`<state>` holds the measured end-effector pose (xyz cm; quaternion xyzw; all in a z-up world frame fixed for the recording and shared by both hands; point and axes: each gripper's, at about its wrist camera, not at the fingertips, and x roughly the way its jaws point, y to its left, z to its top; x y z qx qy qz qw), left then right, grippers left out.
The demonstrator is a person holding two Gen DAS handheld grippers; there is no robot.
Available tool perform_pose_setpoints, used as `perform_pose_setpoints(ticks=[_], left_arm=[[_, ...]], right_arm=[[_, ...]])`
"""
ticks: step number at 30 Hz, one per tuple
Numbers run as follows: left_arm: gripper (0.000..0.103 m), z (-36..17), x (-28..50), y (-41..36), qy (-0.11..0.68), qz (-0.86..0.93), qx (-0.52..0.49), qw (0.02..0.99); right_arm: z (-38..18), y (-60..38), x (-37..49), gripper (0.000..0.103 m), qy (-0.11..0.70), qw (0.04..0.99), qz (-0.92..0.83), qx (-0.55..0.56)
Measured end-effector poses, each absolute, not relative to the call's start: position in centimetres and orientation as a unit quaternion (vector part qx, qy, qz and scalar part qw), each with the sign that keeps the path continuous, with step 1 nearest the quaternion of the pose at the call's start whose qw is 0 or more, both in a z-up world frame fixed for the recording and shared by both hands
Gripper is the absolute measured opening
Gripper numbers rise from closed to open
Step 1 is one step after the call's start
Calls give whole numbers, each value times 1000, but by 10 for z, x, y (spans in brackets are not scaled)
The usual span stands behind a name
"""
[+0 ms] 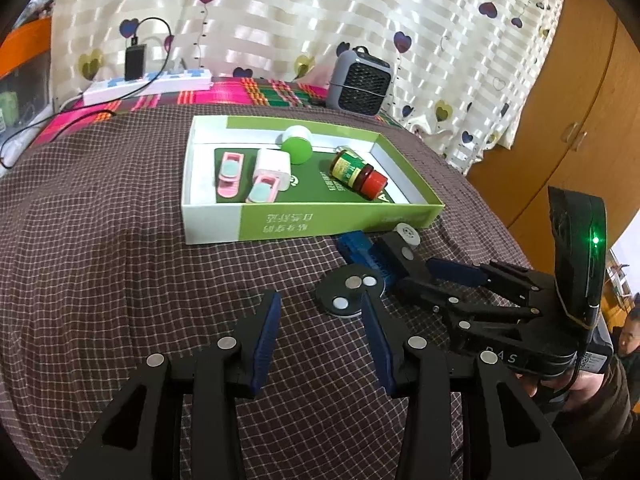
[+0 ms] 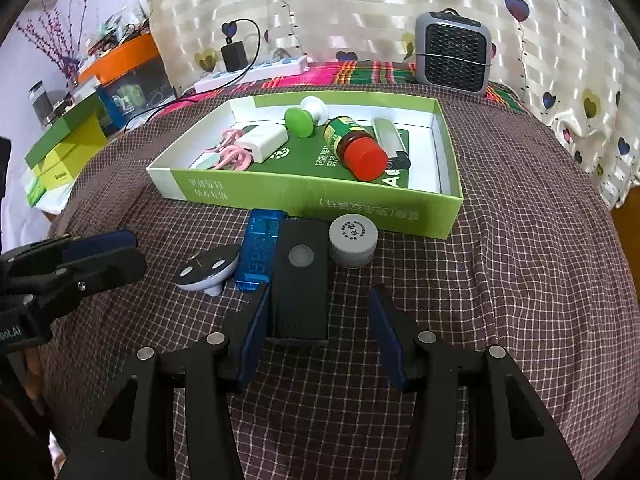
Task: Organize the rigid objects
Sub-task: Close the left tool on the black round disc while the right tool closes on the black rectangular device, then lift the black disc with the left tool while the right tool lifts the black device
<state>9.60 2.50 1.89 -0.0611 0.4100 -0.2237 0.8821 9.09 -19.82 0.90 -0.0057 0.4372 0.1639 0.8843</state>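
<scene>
A green and white box (image 1: 256, 226) (image 2: 304, 196) on the checked cloth holds pink clips (image 1: 230, 172), a white charger (image 1: 273, 164), a green knob (image 1: 297, 151), a red-capped bottle (image 2: 356, 146) and a lighter (image 2: 390, 140). In front of it lie a black block (image 2: 300, 280), a blue USB tester (image 2: 258, 250), a grey cap (image 2: 353, 240) and a round black disc (image 1: 347, 290) (image 2: 206, 268). My right gripper (image 2: 318, 316) is open with the black block between its fingers. My left gripper (image 1: 320, 320) is open and empty just left of the disc.
A grey mini heater (image 2: 452, 52) and a white power strip with a black charger (image 1: 148, 80) stand at the back by the curtain. Stacked green boxes (image 2: 60, 148) sit off the left edge. A wooden wardrobe (image 1: 560, 120) is at the right.
</scene>
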Motion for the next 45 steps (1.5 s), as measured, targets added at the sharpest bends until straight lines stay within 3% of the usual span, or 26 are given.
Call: perform_pose_setpoints(ticks=[2,6,13,45], left_arm=[[44,18,98,23,412,-228,-61,880],[45,16,100,17,416,-237,-59,876],[46,12,108,12,425,-243,-71,869],[47,-1,122,-13,448,-219,-53,865]], right_arm=[[9,-199,91,49,437,884,164,-5],[9,-198,91,37,436,884,166,-13],[9,-198,89,30,437,882,177,-16],[8,-243,57,29,432,889,149,-27]])
